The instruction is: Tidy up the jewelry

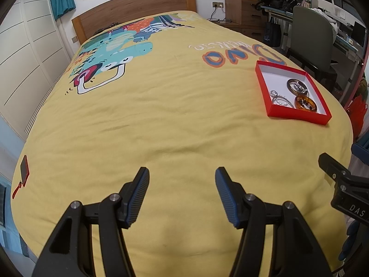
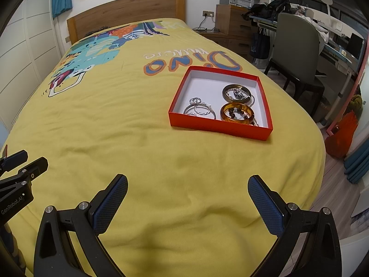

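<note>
A shallow red box with a white inside lies on the yellow bedspread, right of centre; in the left wrist view the red box is at the far right. It holds an amber bangle, a dark bangle with a chain inside, and silver rings. My right gripper hovers open over bare bedspread, short of the box, nothing between its fingers. My left gripper is open too, over bare bedspread left of the box. Each gripper shows at the edge of the other's view.
The yellow bedspread carries a dinosaur print near the wooden headboard. A red-cased phone lies at the bed's left edge. A chair, desk and drawers stand right of the bed. White wardrobe doors run along the left.
</note>
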